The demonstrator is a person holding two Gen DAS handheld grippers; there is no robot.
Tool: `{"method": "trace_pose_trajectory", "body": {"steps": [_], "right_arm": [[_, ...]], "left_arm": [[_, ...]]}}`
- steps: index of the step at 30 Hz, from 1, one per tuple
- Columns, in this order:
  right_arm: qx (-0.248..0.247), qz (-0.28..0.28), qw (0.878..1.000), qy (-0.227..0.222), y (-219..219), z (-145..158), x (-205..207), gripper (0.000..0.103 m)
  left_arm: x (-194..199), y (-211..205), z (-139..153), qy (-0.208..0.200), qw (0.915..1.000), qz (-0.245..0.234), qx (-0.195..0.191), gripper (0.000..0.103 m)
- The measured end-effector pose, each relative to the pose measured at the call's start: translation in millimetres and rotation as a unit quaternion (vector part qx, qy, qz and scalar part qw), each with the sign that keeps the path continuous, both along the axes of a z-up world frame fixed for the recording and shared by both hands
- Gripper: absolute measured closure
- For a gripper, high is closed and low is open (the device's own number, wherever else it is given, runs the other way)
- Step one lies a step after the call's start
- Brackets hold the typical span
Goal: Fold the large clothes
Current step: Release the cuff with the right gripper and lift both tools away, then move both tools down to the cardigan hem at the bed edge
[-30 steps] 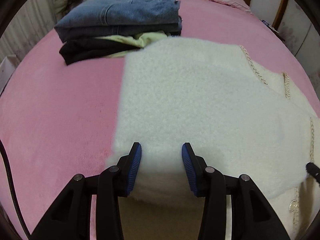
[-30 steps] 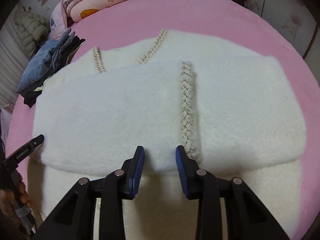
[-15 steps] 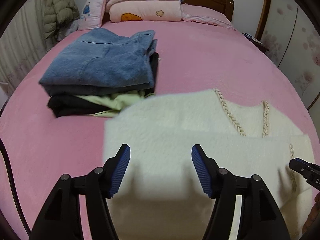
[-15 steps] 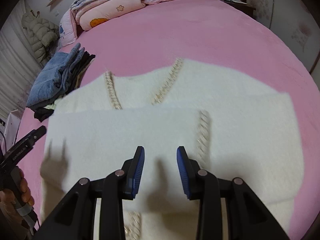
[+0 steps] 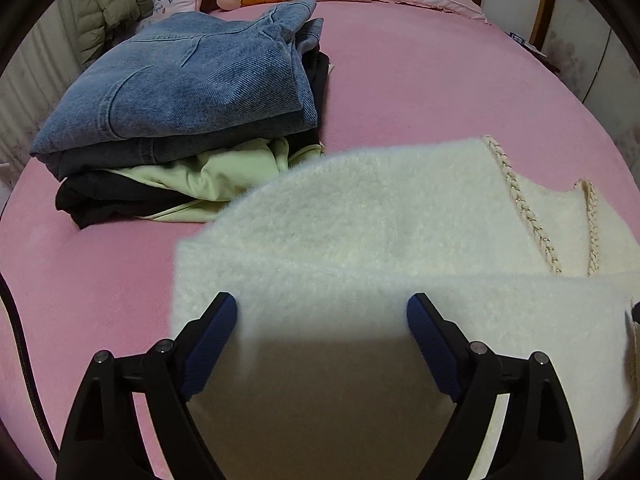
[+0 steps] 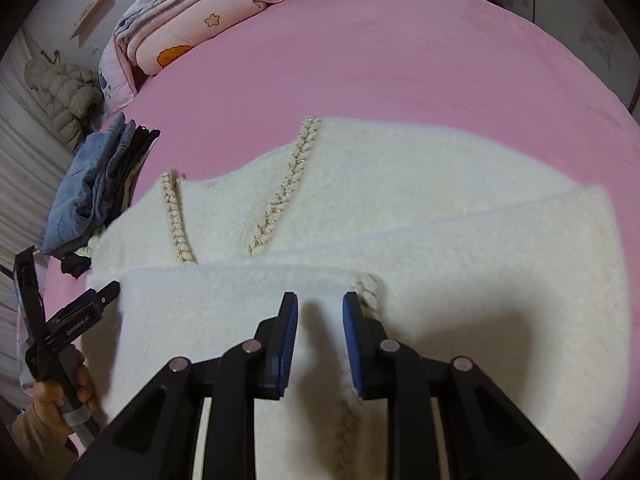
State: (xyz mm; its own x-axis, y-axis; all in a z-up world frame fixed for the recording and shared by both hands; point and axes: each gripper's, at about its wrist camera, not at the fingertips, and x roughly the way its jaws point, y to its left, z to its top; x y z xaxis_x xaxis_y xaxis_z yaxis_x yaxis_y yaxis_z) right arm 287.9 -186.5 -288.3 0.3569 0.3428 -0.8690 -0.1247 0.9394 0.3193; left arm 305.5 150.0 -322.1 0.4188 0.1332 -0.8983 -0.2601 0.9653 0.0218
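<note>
A fluffy cream-white cardigan with braided gold-thread trim lies folded on the pink bed; it also shows in the left wrist view. A folded flap lies across its near part. My left gripper is open wide above the near left part of the flap, holding nothing. It also shows at the left edge of the right wrist view, held in a hand. My right gripper is open over the flap's edge beside a braided trim strip, holding nothing.
A pile of folded clothes, blue jeans on top of pale green and black items, sits on the pink bed just left of the cardigan. Folded quilts and pillows lie at the headboard. A puffy jacket hangs at far left.
Both grippers have pulled back and risen from the cardigan. The left gripper's jaws have opened much wider. The folded flap stays lying on the garment.
</note>
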Motion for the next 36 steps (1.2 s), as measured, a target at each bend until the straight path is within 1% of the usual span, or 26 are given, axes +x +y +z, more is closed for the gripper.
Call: {"method": "trace_pose_trajectory", "body": {"steps": [1, 3, 6, 9, 11, 15, 18, 21, 22, 24, 25, 27, 30, 31, 32, 34, 36], "right_arm": [[0.000, -0.002, 1.000, 0.002, -5, 4, -5, 0.078], [-0.019, -0.009, 1.000, 0.001, -19, 14, -20, 0.078], [0.005, -0.011, 1.000, 0.008, -45, 27, -46, 0.078], [0.019, -0.010, 1.000, 0.021, -71, 43, -79, 0.078], [0.014, -0.002, 1.000, 0.025, -83, 53, -102, 0.078], [0.009, 0.013, 0.999, 0.029, -104, 75, -142, 0.078], [0.015, 0.012, 0.999, 0.026, -119, 94, -166, 0.078], [0.019, 0.008, 1.000, 0.009, -132, 115, -187, 0.076], [0.016, 0.008, 1.000, 0.000, -135, 122, -194, 0.076], [0.016, 0.012, 1.000, -0.020, -138, 133, -209, 0.074], [0.019, 0.013, 0.999, -0.023, -139, 136, -215, 0.073], [0.026, 0.014, 0.999, -0.020, -143, 140, -230, 0.073], [0.035, 0.000, 0.999, -0.012, -148, 138, -250, 0.070], [0.033, -0.005, 0.999, -0.011, -149, 136, -256, 0.068], [0.029, -0.013, 0.999, -0.007, -151, 131, -264, 0.063], [0.032, -0.027, 0.999, 0.006, -155, 121, -278, 0.062], [0.024, -0.036, 0.999, 0.022, -159, 109, -291, 0.062]], "left_arm": [[-4, -1, 6, 0.003, 1.0000, 0.000, -0.003, 0.017], [-15, -5, 20, -0.002, 0.9999, -0.006, -0.010, 0.017], [-40, -14, 49, -0.010, 0.9996, -0.015, -0.020, 0.017], [-74, -24, 80, -0.020, 0.9990, -0.017, -0.036, 0.017], [-100, -29, 100, -0.032, 0.9979, -0.017, -0.054, 0.017], [-153, -37, 133, -0.051, 0.9961, -0.013, -0.070, 0.017], [-185, -40, 154, -0.041, 0.9961, -0.011, -0.077, 0.017], [-212, -46, 171, -0.021, 0.9938, -0.016, -0.108, 0.017], [-219, -49, 175, -0.017, 0.9935, -0.021, -0.110, 0.017], [-235, -54, 184, -0.009, 0.9943, -0.031, -0.101, 0.017], [-243, -55, 185, -0.006, 0.9947, -0.033, -0.097, 0.017], [-256, -50, 183, 0.002, 0.9943, -0.032, -0.102, 0.017], [-276, -41, 172, 0.021, 0.9939, -0.029, -0.104, 0.017], [-284, -37, 167, 0.027, 0.9943, -0.027, -0.099, 0.017], [-293, -34, 160, 0.033, 0.9947, -0.024, -0.095, 0.017], [-305, -25, 145, 0.048, 0.9944, -0.015, -0.093, 0.017], [-317, -18, 128, 0.070, 0.9926, -0.008, -0.099, 0.017]]}}
